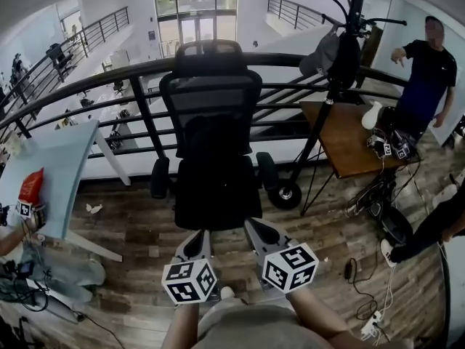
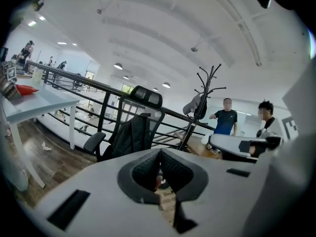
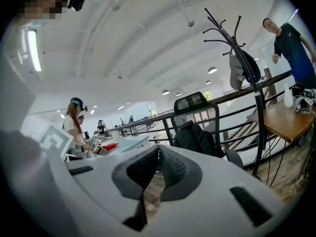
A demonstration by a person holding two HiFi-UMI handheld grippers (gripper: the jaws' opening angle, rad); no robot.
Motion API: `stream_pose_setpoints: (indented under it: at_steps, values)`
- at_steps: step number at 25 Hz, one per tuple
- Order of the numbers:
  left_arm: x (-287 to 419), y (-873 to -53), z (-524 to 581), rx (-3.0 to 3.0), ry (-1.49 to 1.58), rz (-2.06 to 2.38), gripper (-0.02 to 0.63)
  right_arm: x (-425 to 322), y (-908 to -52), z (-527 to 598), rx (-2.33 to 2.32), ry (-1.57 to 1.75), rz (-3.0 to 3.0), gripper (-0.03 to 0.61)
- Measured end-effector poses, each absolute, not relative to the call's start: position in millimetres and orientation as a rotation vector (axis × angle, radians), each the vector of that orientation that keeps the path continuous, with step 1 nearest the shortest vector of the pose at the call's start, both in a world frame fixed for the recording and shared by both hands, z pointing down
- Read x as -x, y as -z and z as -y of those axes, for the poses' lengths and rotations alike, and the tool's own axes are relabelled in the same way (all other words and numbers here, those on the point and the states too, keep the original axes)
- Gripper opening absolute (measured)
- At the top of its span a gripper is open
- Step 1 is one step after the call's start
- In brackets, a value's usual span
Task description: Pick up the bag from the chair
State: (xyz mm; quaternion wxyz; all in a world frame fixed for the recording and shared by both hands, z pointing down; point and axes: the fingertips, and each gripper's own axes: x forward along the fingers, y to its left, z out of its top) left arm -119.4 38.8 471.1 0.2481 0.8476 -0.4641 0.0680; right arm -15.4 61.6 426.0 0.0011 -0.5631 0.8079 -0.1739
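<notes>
- Nothing done so far: the bag sits on the chair seat, at twelve o'clock from us.
- Our left gripper and right gripper have their jaws clenched and empty, short of it; we judge the whole grasp remains.

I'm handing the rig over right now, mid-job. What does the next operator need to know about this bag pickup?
Left gripper: jaws together, nothing held, short of the chair.
Right gripper: jaws together, nothing held, beside the left one and also short of the chair.
Bag: black, upright on the chair seat, leaning on the backrest, untouched.
Done: both grippers face the chair from the front.
Left: open the jaws, reach in, grip the bag, lift it off the seat. The coat stand is right of the chair, so probably best to stay centred.
</notes>
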Motion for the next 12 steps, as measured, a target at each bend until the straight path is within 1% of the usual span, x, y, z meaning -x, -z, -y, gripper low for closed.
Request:
stream_pose_setpoints:
  at_steps: [6,12]
  values:
    - [129.1,-473.3,5.0,-2.322,-0.191,1.250,0.003,28.5,-428.9,-21.4,1.767,0.551,-2.526,0.000]
    - [126.5,-476.1,32.8,-2.320,-0.193,1.241,0.003,26.5,-431.6,4.5,1.752,0.578,-2.509,0.000]
